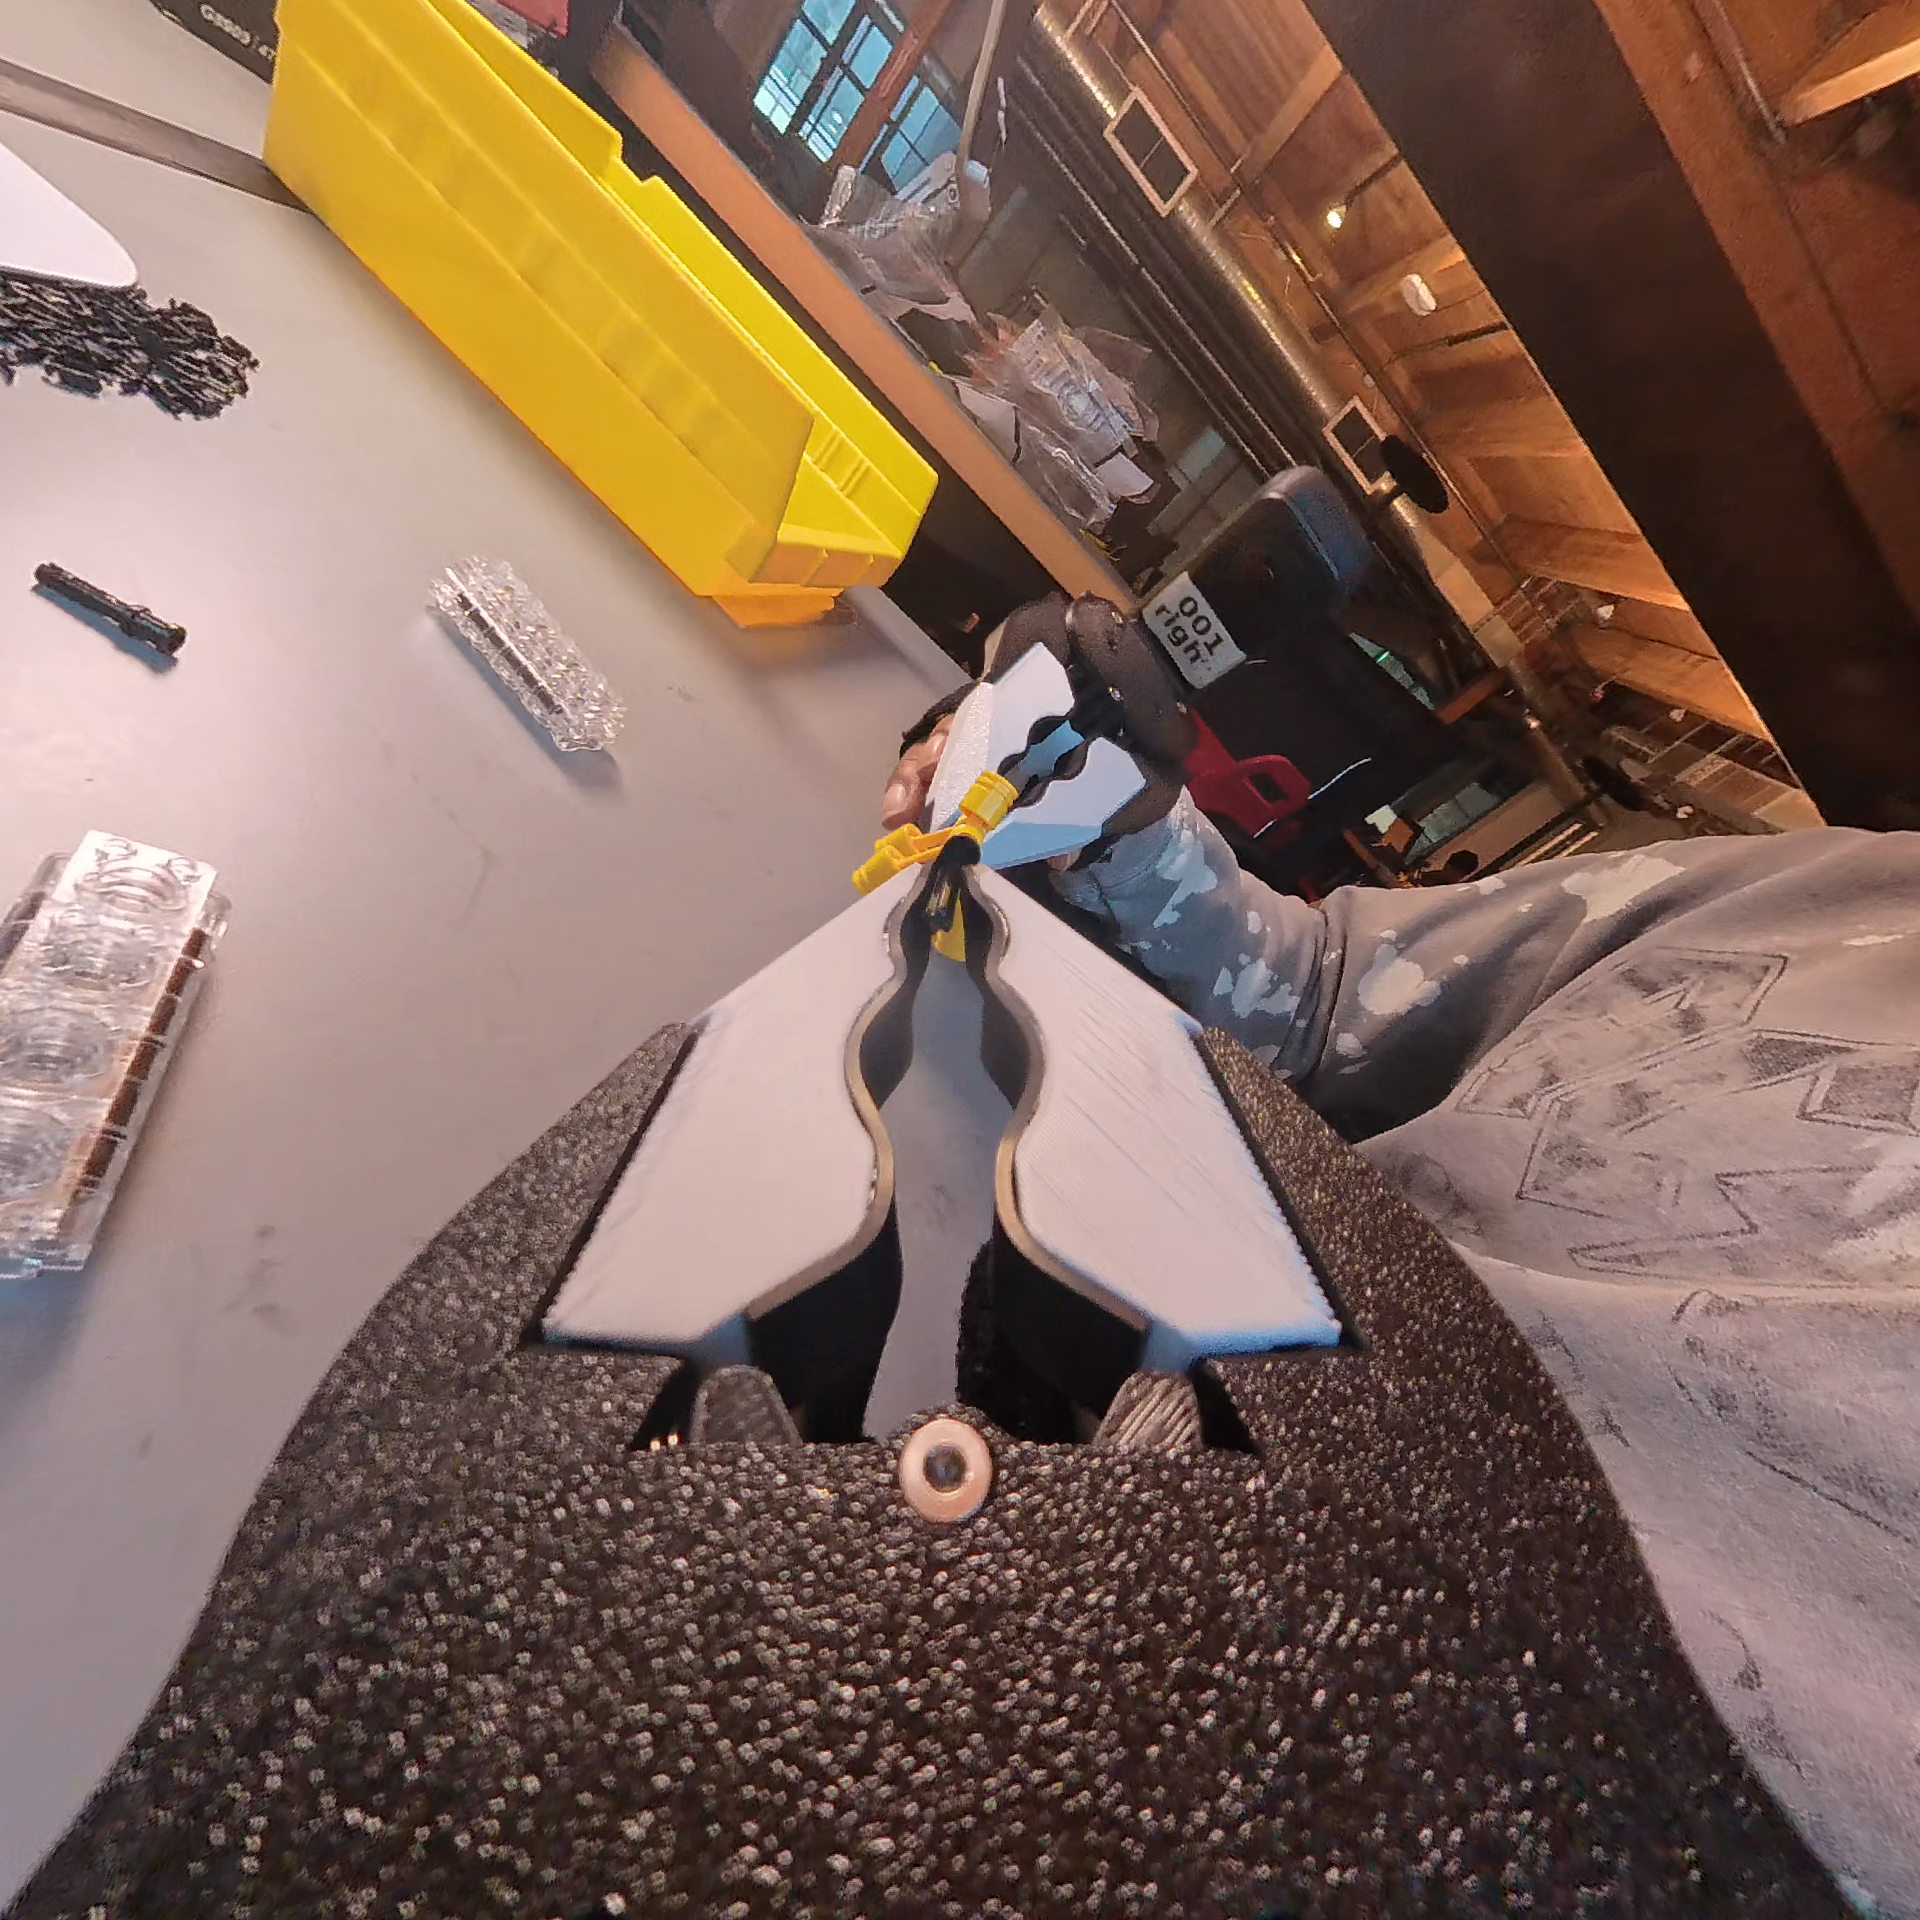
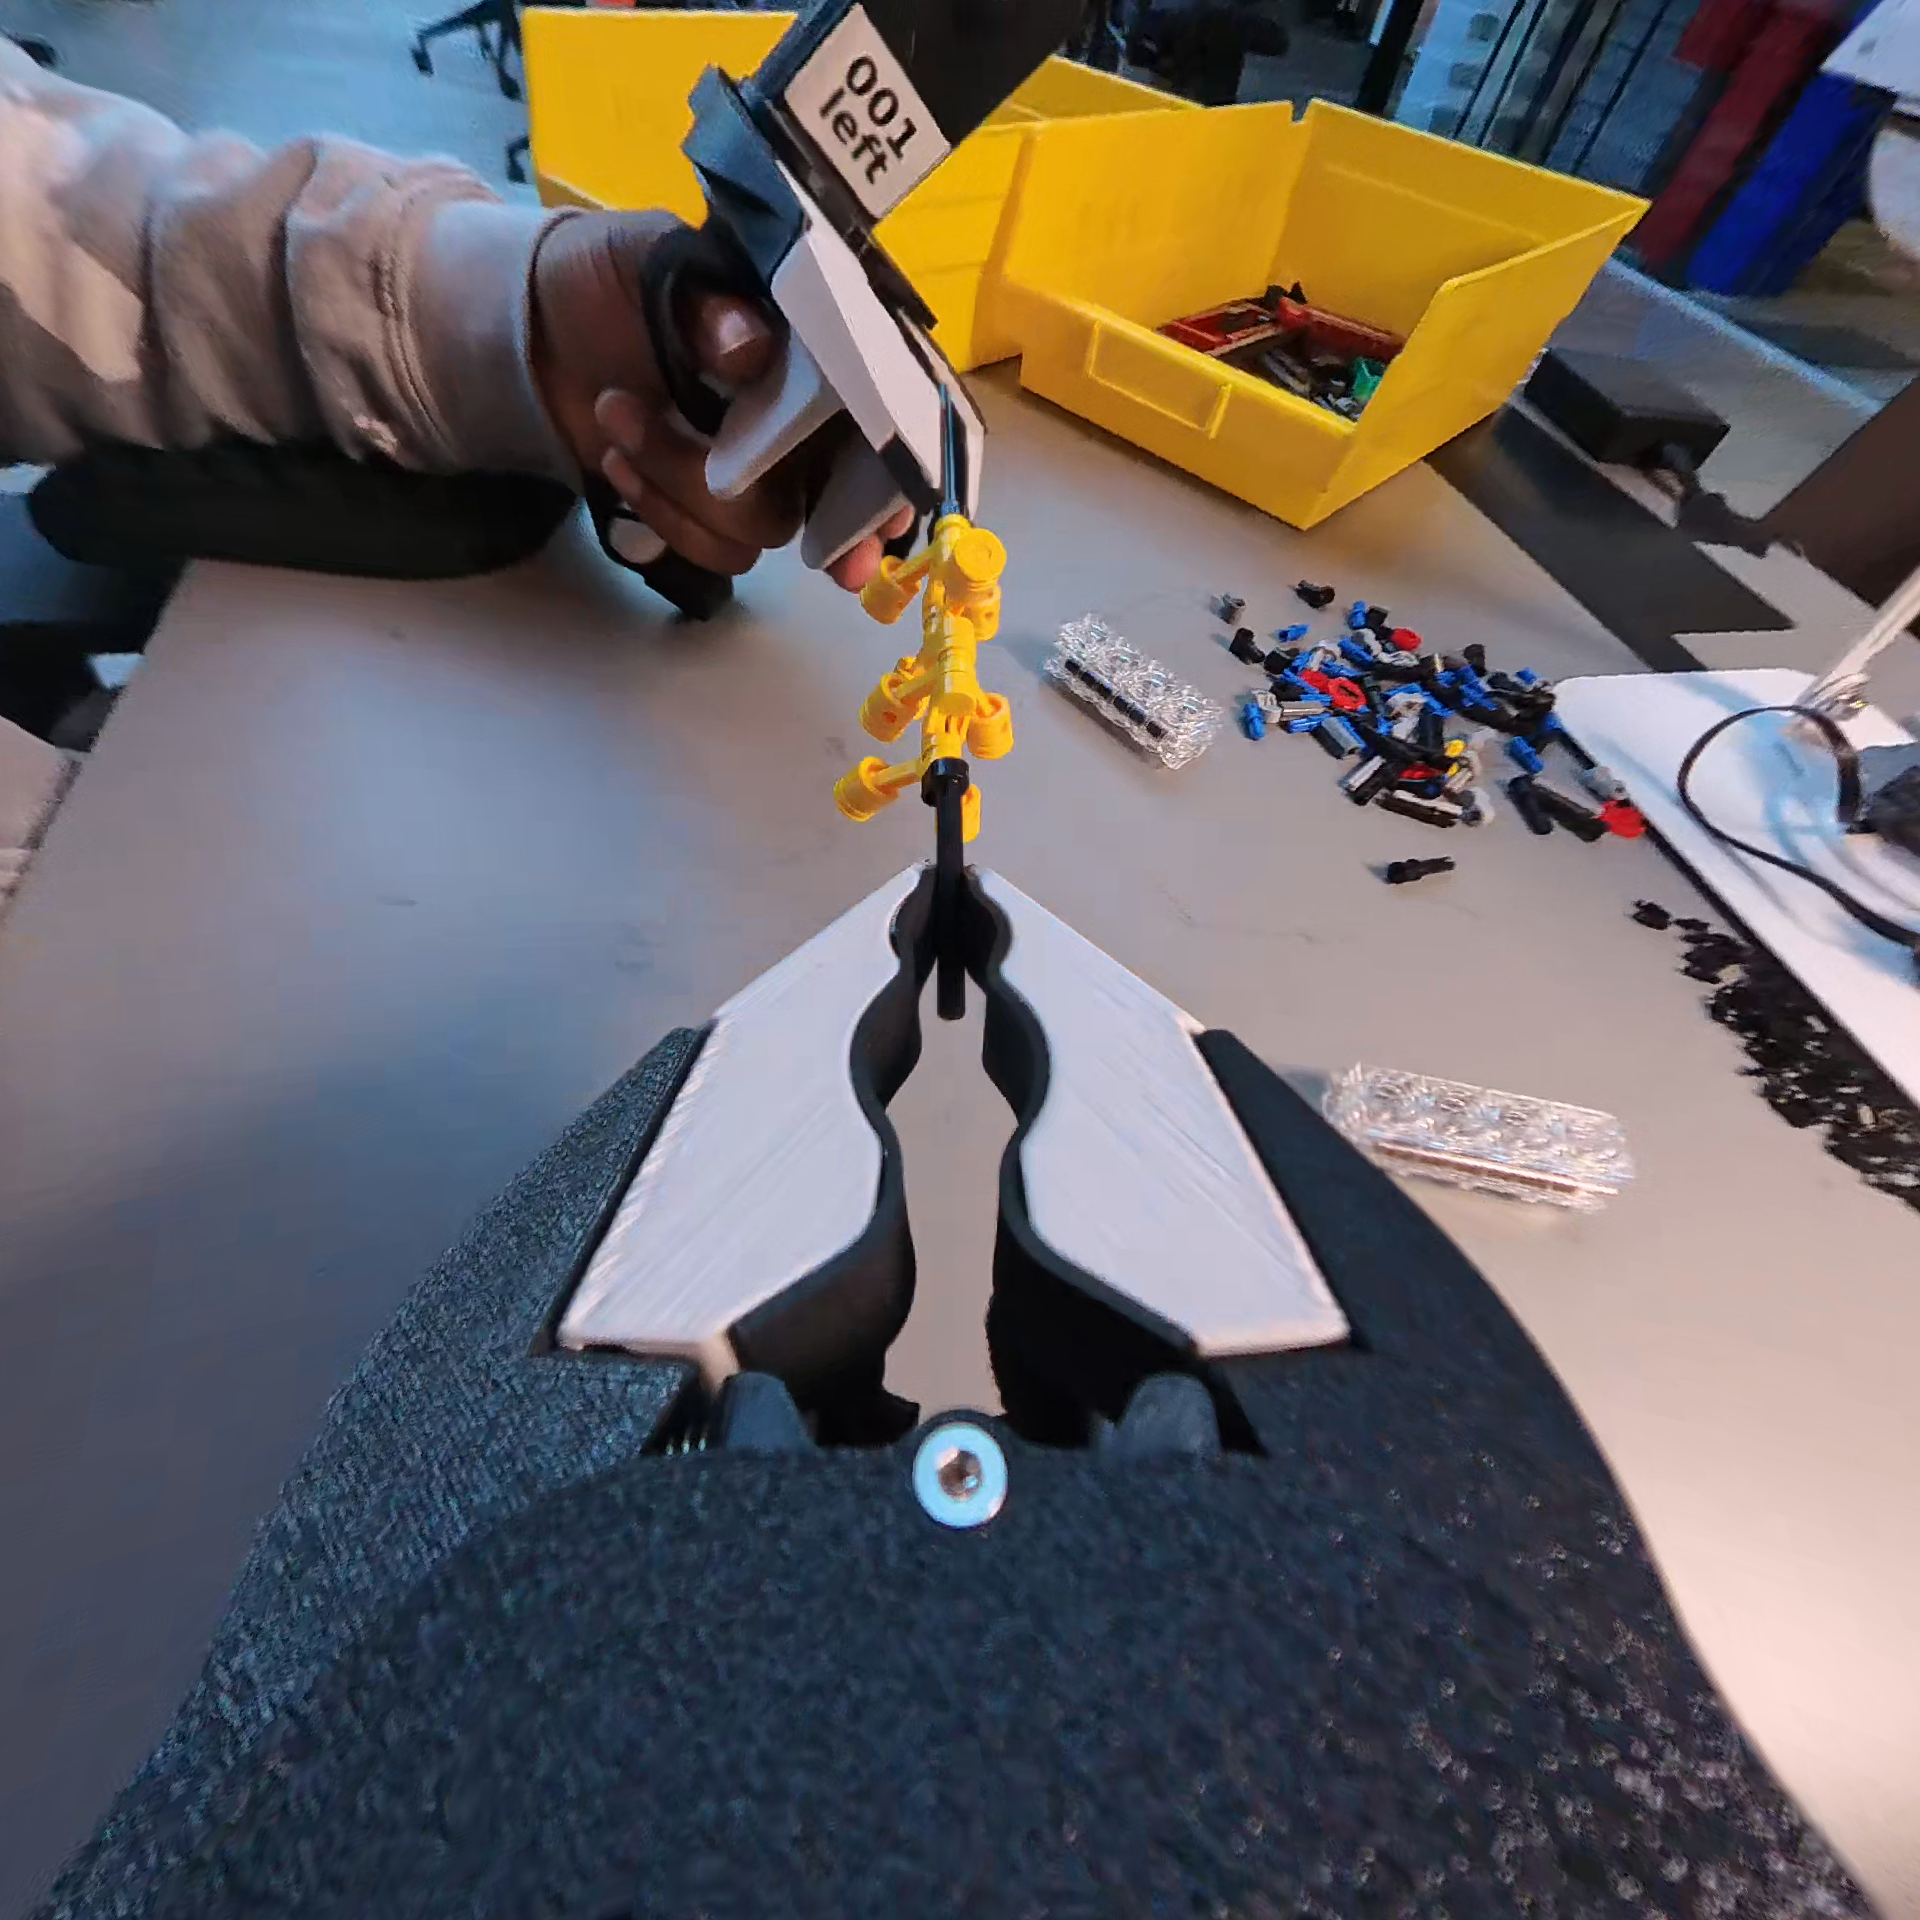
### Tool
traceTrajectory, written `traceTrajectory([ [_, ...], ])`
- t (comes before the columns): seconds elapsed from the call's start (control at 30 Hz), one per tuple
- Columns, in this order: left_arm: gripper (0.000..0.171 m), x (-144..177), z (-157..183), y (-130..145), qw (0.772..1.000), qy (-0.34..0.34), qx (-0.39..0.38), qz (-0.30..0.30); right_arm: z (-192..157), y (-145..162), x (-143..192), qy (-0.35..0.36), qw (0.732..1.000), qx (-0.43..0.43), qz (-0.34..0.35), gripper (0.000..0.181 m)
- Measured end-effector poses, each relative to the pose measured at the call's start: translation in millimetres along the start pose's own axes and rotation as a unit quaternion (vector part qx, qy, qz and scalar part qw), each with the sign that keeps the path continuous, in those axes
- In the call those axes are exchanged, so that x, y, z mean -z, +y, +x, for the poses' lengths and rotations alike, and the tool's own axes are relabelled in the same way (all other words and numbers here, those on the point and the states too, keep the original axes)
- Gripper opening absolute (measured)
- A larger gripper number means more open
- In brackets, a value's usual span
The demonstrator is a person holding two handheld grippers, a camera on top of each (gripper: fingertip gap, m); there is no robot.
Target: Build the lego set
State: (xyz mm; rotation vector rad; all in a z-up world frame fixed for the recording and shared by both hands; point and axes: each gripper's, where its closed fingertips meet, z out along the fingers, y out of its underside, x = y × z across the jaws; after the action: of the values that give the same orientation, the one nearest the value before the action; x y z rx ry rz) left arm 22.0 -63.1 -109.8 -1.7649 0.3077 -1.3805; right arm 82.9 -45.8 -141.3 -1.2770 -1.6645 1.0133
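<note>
- Right wrist view: the right gripper has its white fingers drawn nearly together at the tips, pinching a thin black axle that points toward 12 o'clock.
- The black axle carries a yellow lego assembly, a chain of yellow connectors with round ends sticking out to both sides, held up clear of the grey table.
- At 12 o'clock of that assembly the left gripper comes down from above, its fingers closed on the top end of the assembly; a person's hand in a pale sleeve grips its handle.
- At 2 o'clock a yellow bin holds mixed red, black and green parts; a second yellow bin stands behind at 11 o'clock.
- At 3 o'clock of the assembly lies a loose pile of small blue, black and red pieces, with a clear studded block between the pile and the assembly.
- A second clear block lies at 4 o'clock, just beside the right gripper's body.
- Left wrist view: the left gripper's finger tips meet on black and yellow parts, and the right gripper faces it from 12 o'clock, tips all but touching.
- At 9 o'clock a lone black pin lies on the table.
</note>
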Motion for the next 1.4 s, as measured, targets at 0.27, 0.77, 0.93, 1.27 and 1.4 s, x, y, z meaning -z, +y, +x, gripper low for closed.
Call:
traceTrajectory([
  [0.27,0.007,1.3,14.3,-0.3,0.996,0.011,-0.092,0.000,-14.5,-17.3,8.7,-0.123,0.972,-0.193,0.058,0.003],
  [0.77,0.013,3.9,5.9,7.3,0.989,-0.030,-0.142,-0.033,-1.8,-22.9,16.0,-0.183,0.898,-0.381,0.120,0.002],
  [0.93,0.005,1.3,2.6,14.0,0.977,-0.061,-0.194,-0.057,-0.6,-21.7,16.4,-0.191,0.887,-0.401,0.125,0.002],
  [1.27,0.002,1.2,10.0,13.6,0.992,-0.014,-0.117,-0.048,2.2,-21.0,14.4,-0.180,0.895,-0.385,0.133,0.003],
  [1.4,0.003,1.1,10.4,13.8,0.992,-0.011,-0.114,-0.046,3.5,-25.4,16.4,-0.167,0.909,-0.354,0.144,0.003],
])
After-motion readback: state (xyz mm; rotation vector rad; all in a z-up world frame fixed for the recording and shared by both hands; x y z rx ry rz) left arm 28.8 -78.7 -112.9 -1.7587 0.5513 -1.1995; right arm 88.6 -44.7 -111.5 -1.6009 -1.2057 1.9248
